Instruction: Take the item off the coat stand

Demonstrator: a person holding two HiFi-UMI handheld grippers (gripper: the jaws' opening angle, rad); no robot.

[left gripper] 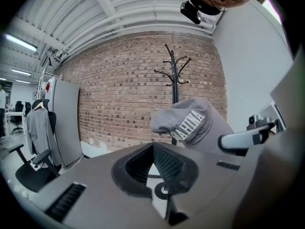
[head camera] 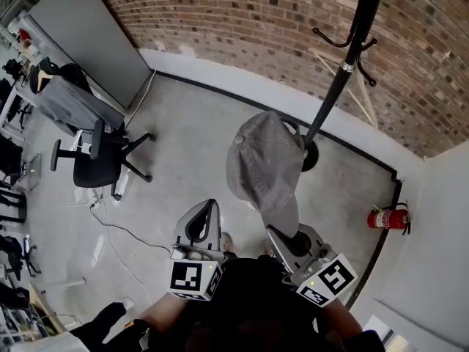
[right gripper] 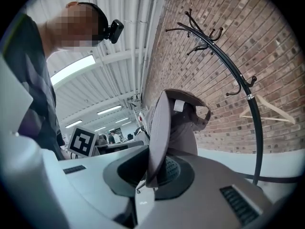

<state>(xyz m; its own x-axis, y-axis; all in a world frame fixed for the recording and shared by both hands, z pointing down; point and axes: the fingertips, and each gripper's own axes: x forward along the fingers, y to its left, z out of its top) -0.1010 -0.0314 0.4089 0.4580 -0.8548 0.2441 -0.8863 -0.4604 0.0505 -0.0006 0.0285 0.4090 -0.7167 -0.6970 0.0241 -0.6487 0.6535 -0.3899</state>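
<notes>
The grey cap (head camera: 264, 160) is already clear of the coat stand (head camera: 344, 68). In the head view it hangs at the centre of the frame, low in front of the stand's round base and well below the hooks at the upper right. None of those hooks touches it.

The right claw (head camera: 282, 233) is clenched on the cap. The right gripper view shows the brim (right gripper: 159, 128) pinched edge-on between the two pads, with the crown standing up above the jaws and the curved pole of the stand off to the right of the frame.

The left claw (head camera: 207, 215) sits at the lower centre of the head view, beside the right one and apart from the cap. In the left gripper view its jaws are closed together with nothing between them. The cap (left gripper: 190, 123) shows beyond its tips, in front of the stand (left gripper: 174, 80) and the brick wall (left gripper: 119, 80).

The lift-off itself looks done, so the step in hand is carrying the cap away from the stand. The grip is on a thin, flexible brim and the crown's weight hangs to one side, so the next move calls for a steady pinch and a smooth draw away from the pole. No tabletop shows in any view, only bare floor (head camera: 183, 130) and an office chair (head camera: 99, 160) at the left, so where the cap should go cannot be told.
</notes>
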